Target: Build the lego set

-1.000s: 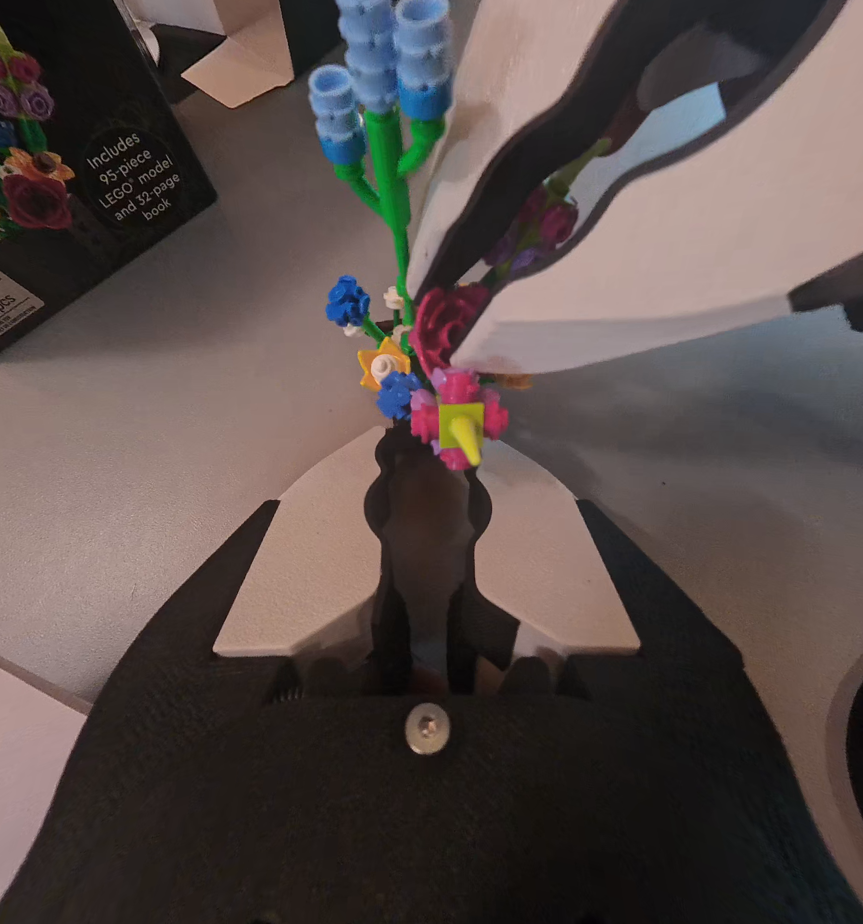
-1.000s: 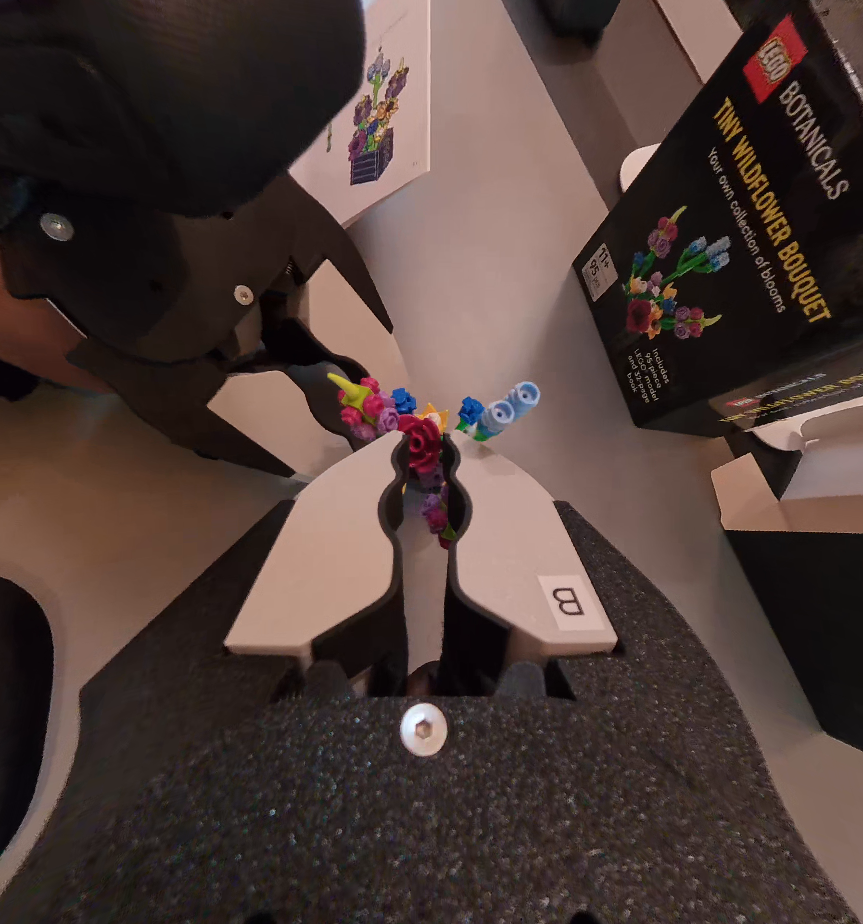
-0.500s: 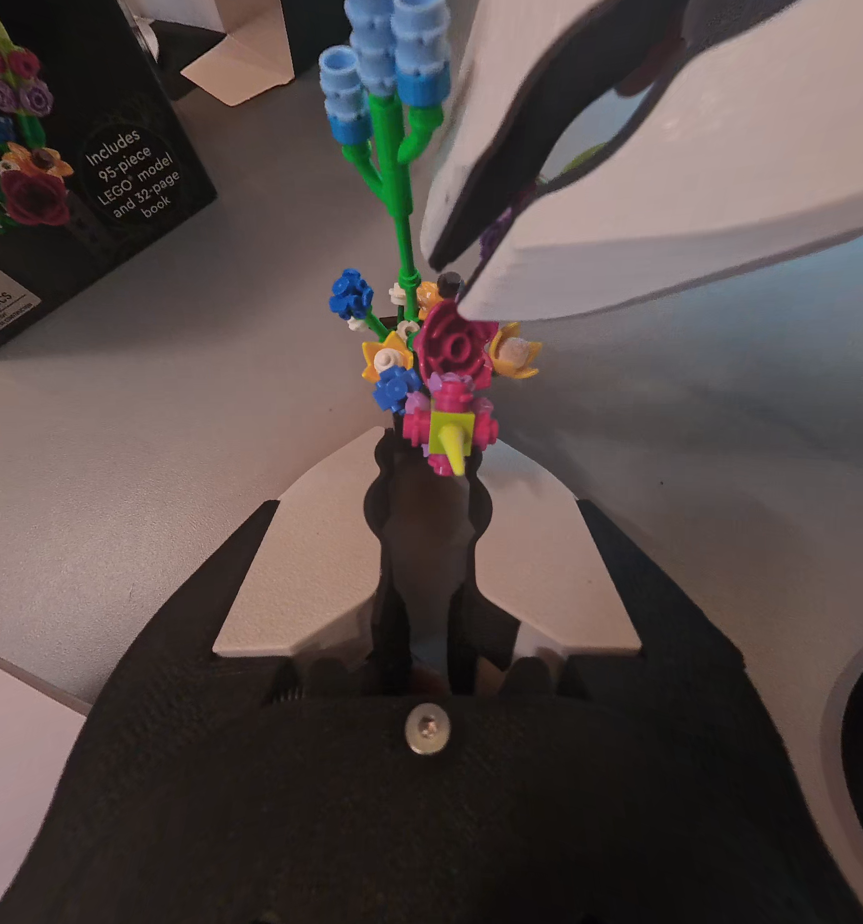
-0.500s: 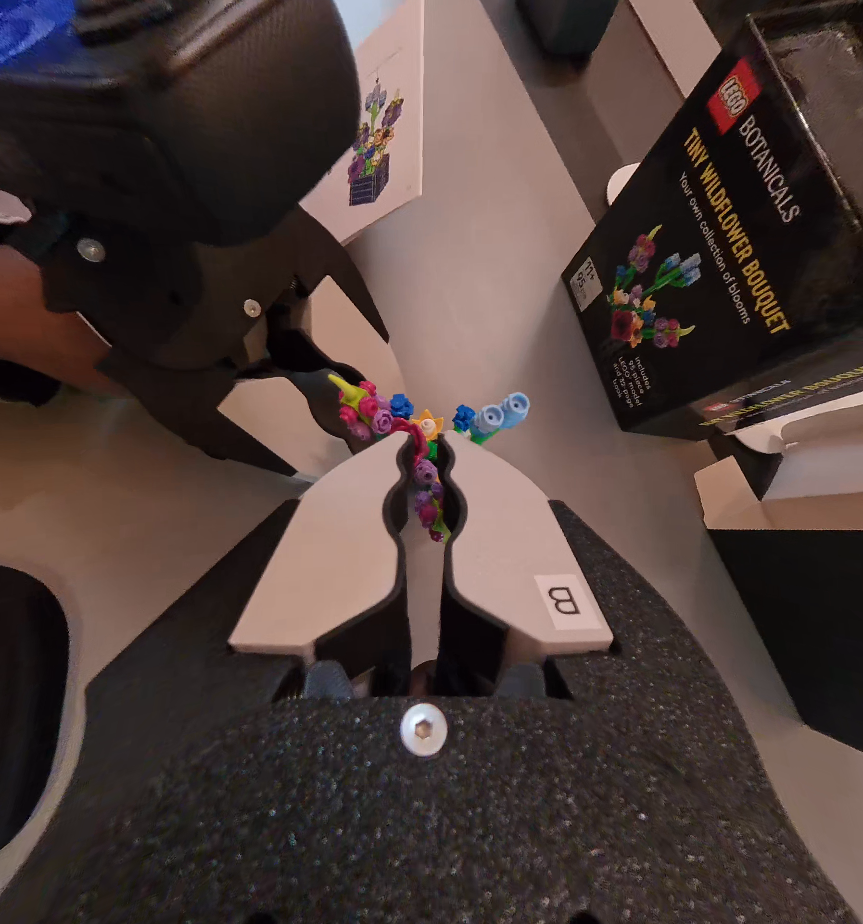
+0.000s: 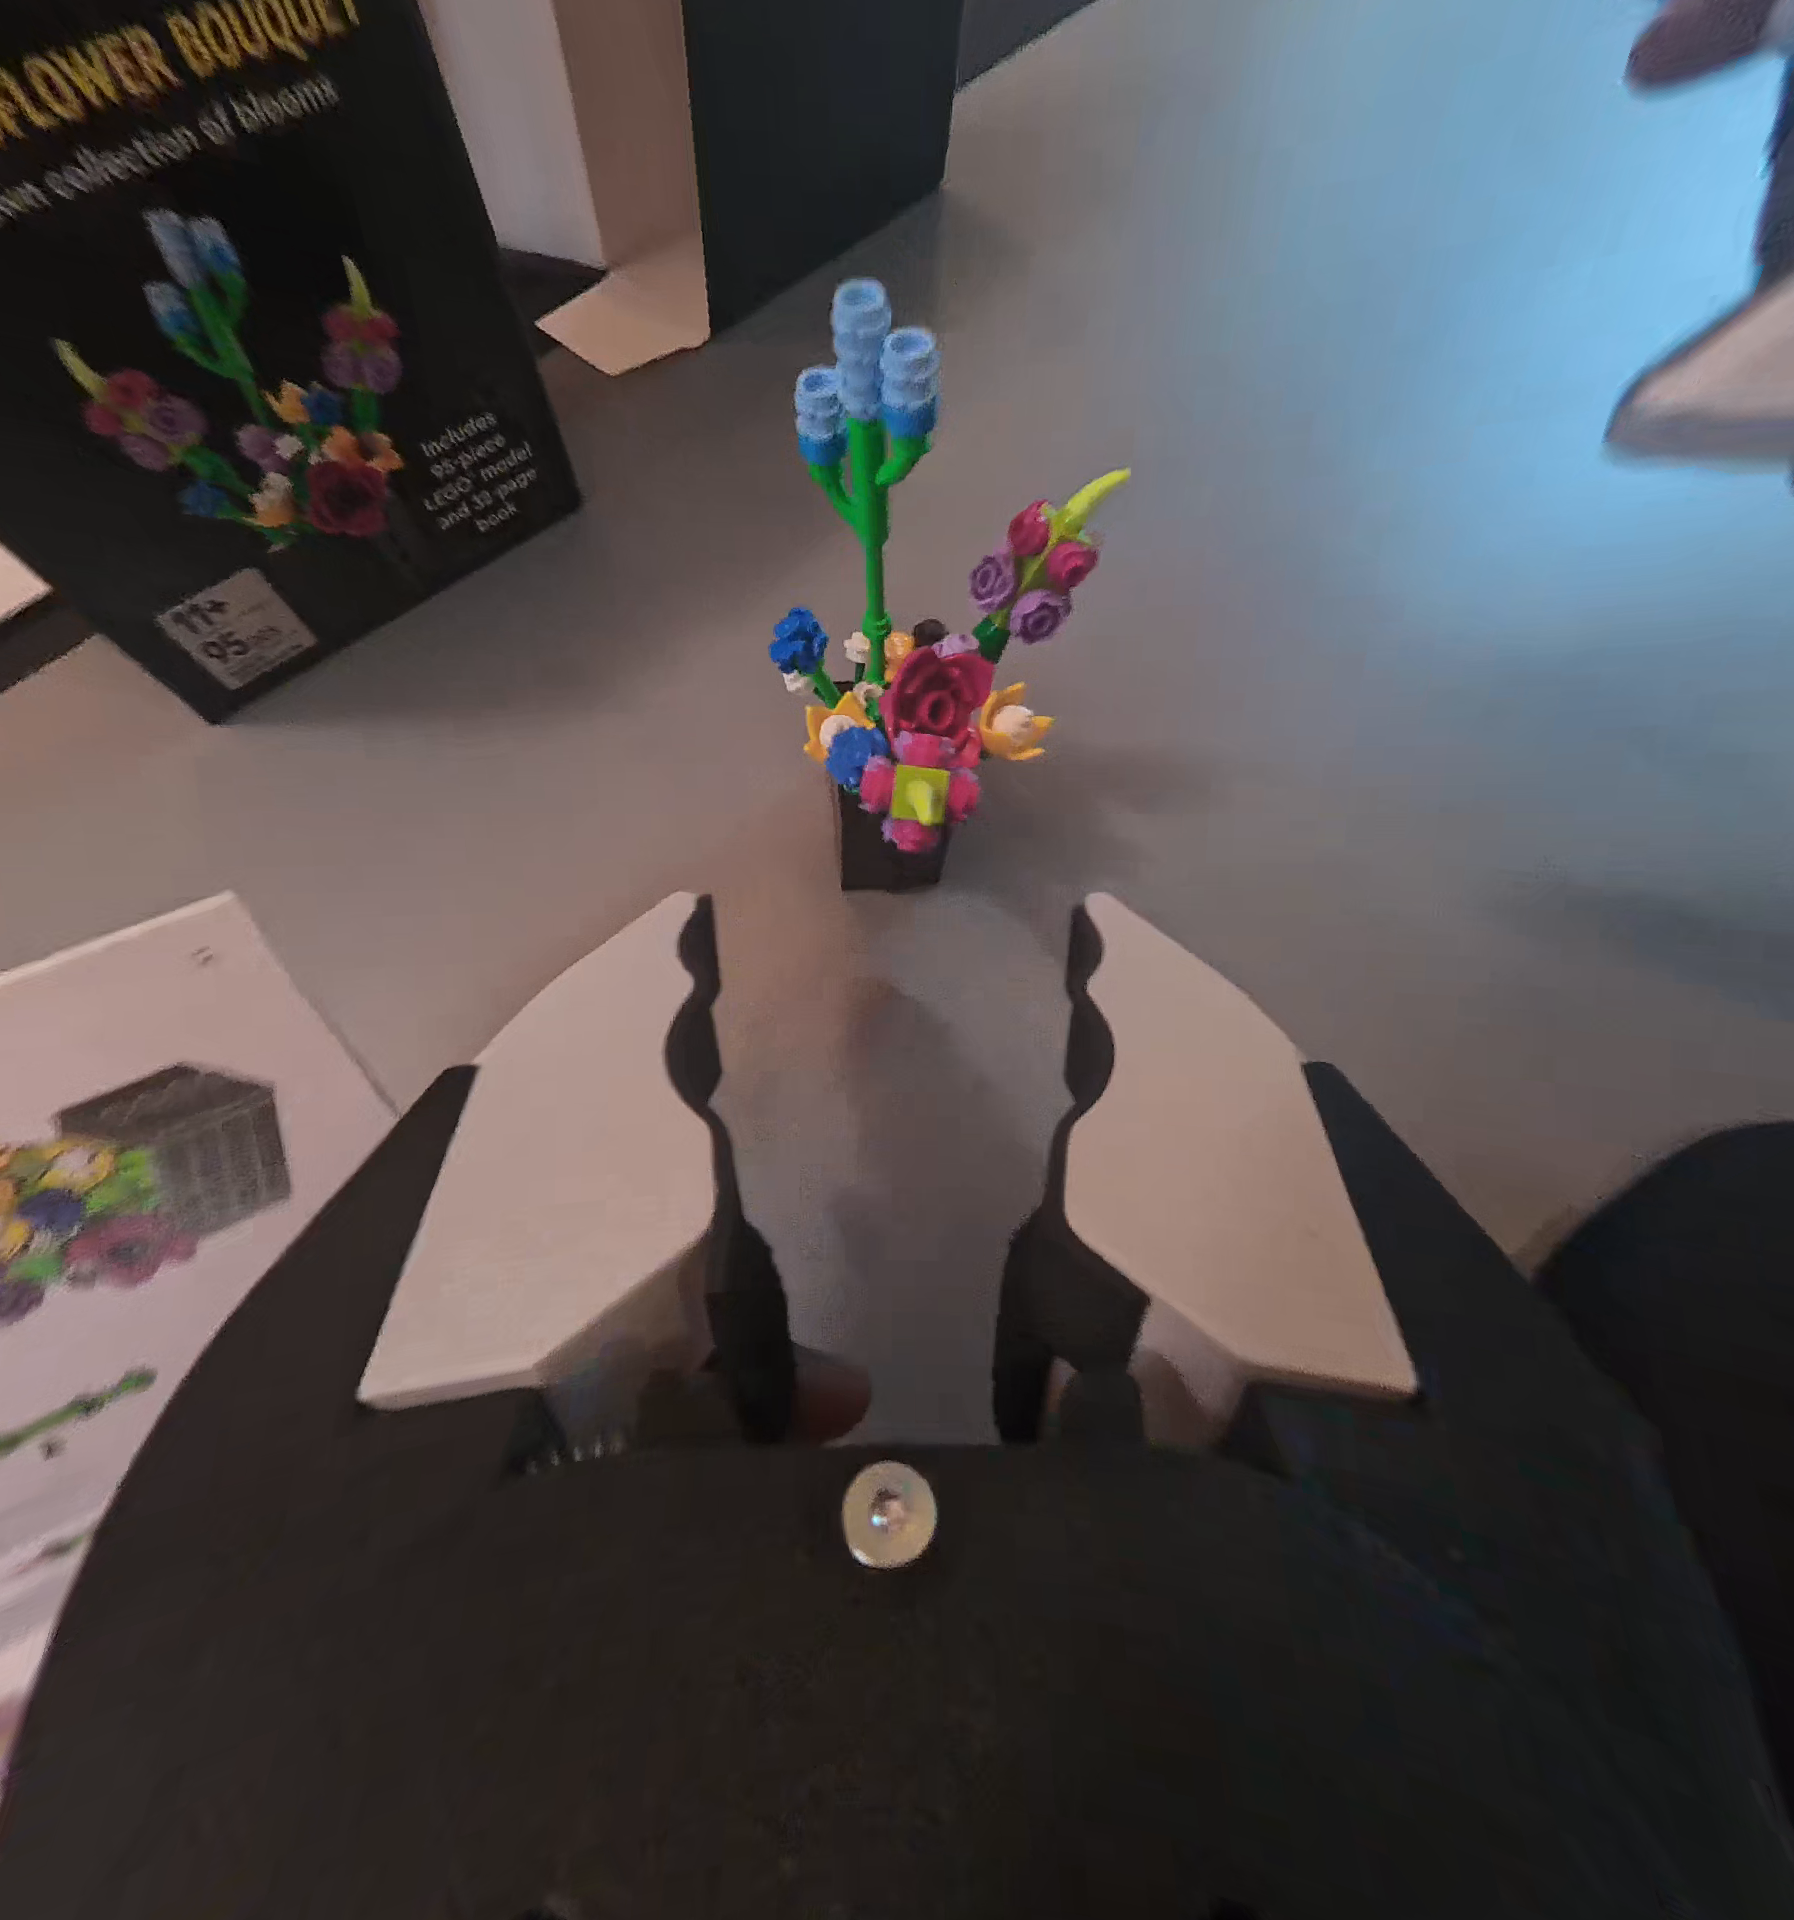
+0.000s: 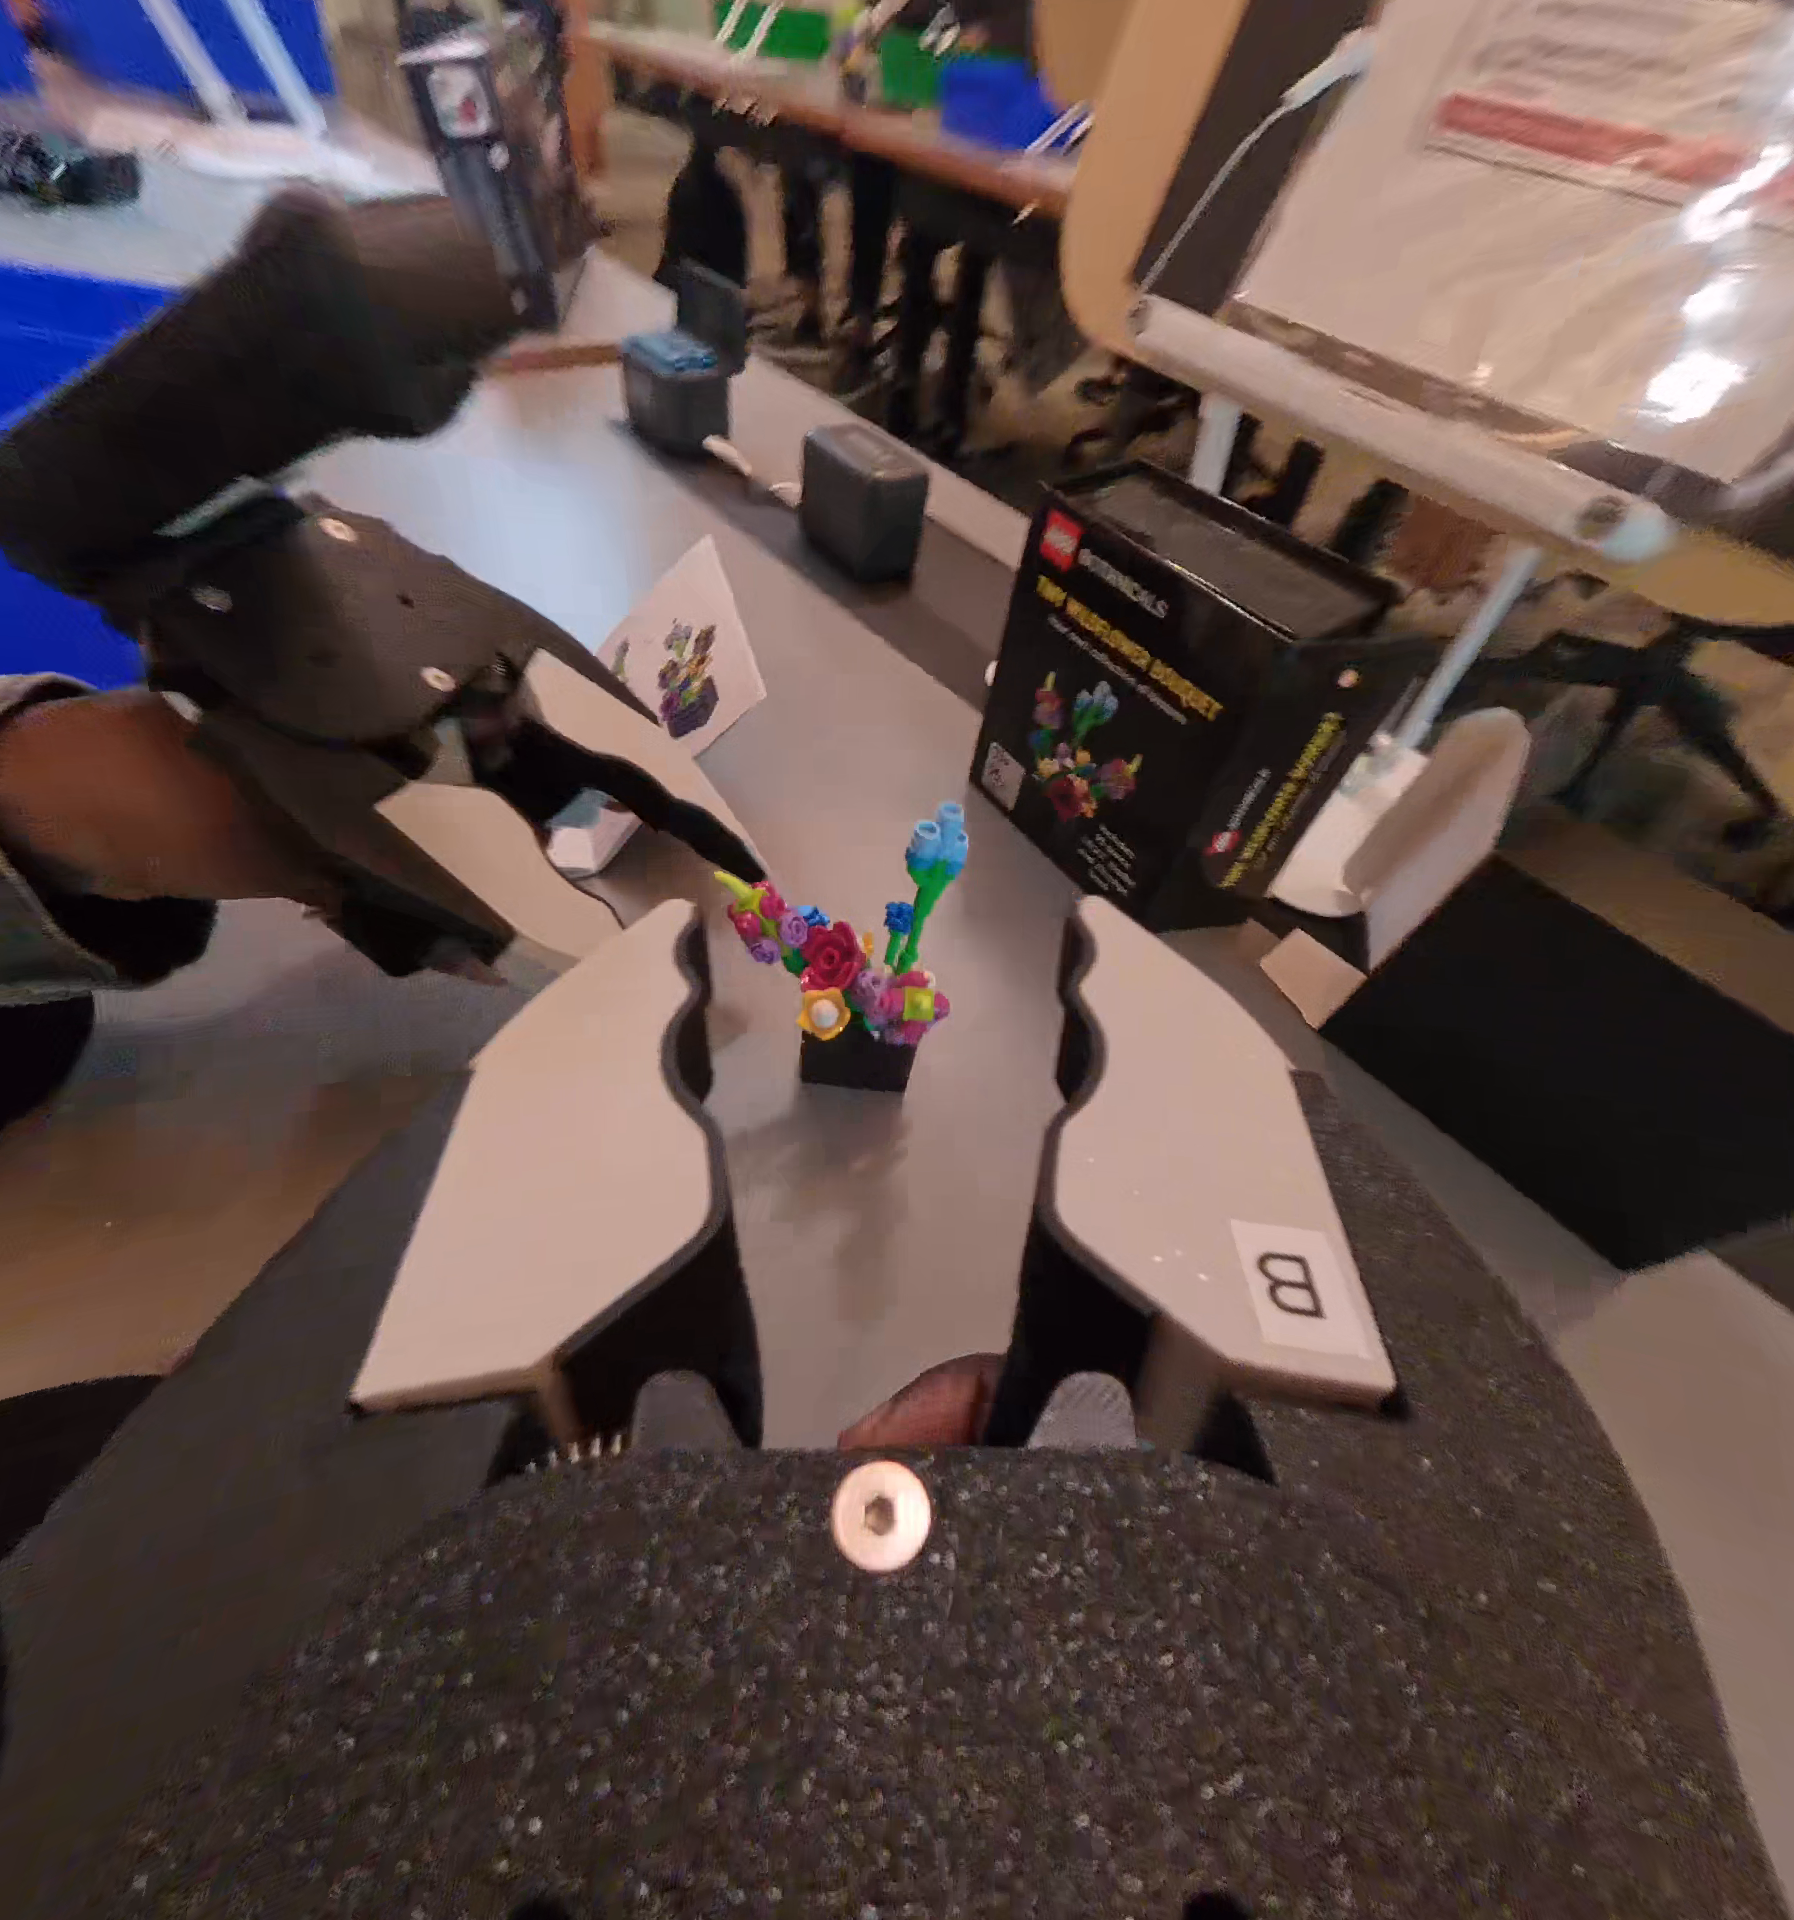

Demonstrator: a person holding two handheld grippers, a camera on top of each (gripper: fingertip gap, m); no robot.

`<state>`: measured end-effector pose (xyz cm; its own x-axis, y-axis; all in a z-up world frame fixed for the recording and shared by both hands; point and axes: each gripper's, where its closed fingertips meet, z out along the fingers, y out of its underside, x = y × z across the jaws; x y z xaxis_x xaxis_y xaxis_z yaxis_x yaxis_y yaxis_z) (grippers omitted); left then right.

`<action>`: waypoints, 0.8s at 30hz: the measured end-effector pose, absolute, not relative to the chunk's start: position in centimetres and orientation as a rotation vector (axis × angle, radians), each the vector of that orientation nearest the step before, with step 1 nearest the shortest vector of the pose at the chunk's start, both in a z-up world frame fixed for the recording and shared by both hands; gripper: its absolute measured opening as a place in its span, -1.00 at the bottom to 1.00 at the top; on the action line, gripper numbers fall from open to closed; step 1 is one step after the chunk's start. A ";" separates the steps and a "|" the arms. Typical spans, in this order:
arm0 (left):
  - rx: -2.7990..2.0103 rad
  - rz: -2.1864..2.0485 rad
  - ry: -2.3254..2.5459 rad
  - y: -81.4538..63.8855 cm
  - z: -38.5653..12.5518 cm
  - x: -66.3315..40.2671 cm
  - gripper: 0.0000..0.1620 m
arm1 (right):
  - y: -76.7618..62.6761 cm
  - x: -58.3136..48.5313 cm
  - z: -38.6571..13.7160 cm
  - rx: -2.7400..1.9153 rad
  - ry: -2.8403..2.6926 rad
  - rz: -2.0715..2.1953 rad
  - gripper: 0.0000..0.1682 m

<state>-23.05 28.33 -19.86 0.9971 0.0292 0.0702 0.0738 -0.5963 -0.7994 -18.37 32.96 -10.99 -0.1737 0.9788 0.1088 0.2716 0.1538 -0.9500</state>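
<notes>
The left gripper (image 5: 891, 914) stands wide open with nothing between its fingers, its tips just short of the lego bouquet (image 5: 908, 665). The bouquet stands upright on the grey table (image 5: 1392, 727) straight ahead of the gap, touching neither finger. Its small black pot (image 5: 888, 847) is nearest the tips; above it sit a dark red rose, yellow and blue blooms and a pink cluster with a lime spike. A tall green stem with three light-blue heads rises behind, and a sprig of purple and magenta buds leans off to the right.

The right gripper (image 6: 880, 914) is also spread wide and holds nothing. In its own view the bouquet (image 6: 851, 966) stands on the table (image 6: 519, 499) between and just beyond the fingertips, free of both, with the pot (image 6: 857, 1065) inside the gap. The left gripper (image 6: 602, 790) shows to the left of it, held by a hand (image 6: 93, 800), its fingers pointing toward the flowers but apart from them.

Farther out, a black product box (image 5: 218, 395) picturing the same bouquet stands ahead and left of the left gripper, ahead and right of the right one (image 6: 1153, 707). An instruction booklet (image 5: 93, 1247) lies flat to the left of the left gripper. Beyond the box the right view is blurred.
</notes>
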 end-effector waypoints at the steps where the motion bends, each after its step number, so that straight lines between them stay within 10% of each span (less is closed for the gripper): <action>1: -2.193 -0.056 -0.084 27.9 -19.3 -22.7 -0.08 | 33.0 -17.7 -11.3 -1.266 -1.550 1.065 -0.14; 8: -2.052 0.062 -0.223 23.8 -17.0 -20.3 0.79 | 32.4 -15.5 -15.0 -1.481 -1.362 0.877 0.67; 17: -1.962 0.149 -0.138 18.1 -15.8 -14.6 0.79 | 29.1 -12.4 -15.5 -1.451 -1.292 0.788 0.58; 24: -1.952 0.165 -0.104 11.5 -15.1 -12.5 0.67 | 23.6 -13.6 -14.9 -1.380 -1.569 1.006 0.06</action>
